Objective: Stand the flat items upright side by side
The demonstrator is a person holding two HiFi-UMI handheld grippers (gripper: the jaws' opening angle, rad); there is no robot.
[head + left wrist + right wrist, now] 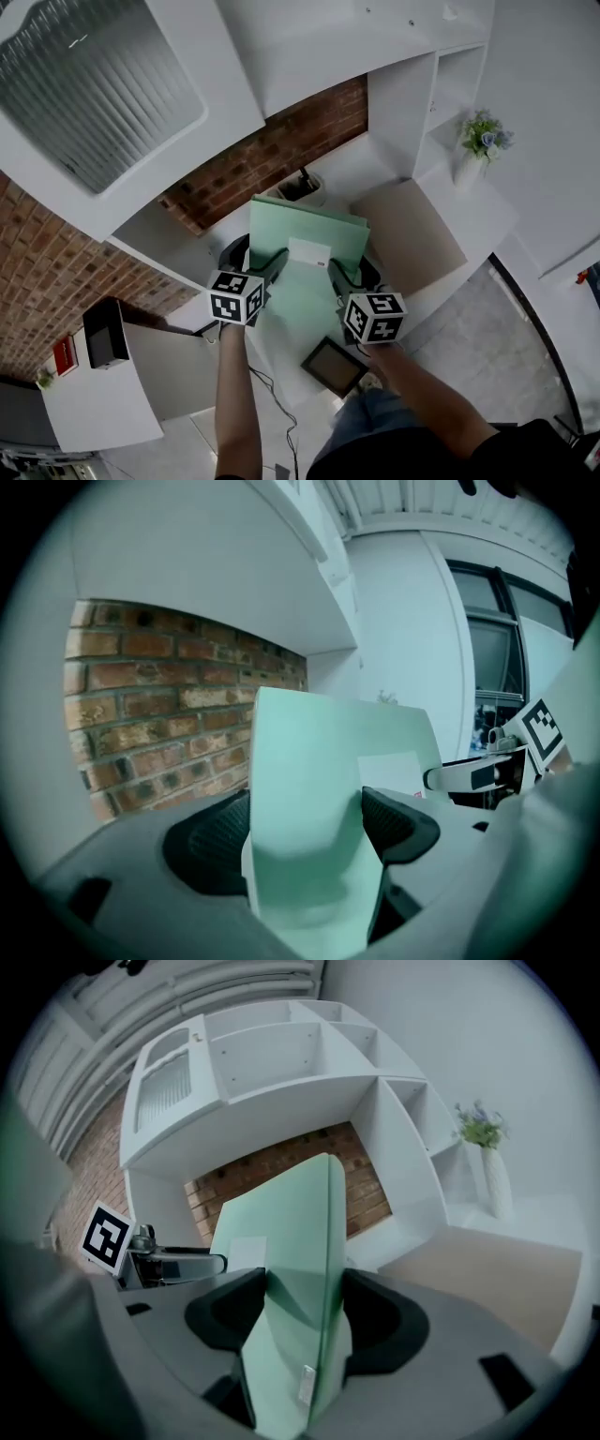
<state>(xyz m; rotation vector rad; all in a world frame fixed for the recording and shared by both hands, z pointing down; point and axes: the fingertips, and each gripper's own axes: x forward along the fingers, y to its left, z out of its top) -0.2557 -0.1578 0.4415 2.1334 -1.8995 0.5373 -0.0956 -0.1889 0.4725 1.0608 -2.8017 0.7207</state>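
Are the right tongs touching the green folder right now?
Touching. The right gripper view shows the right tongs closed on the green folder, with one pad pressed against each side of it.

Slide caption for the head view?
Left gripper and right gripper clamp opposite edges of a pale green folder over the white desk.

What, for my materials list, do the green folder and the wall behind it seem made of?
The green folder: probably plastic or coated card, smooth with a soft sheen, its thin edge slightly translucent. The wall: red-brown brick, rough and matte, with pale mortar lines; possibly only a facing.
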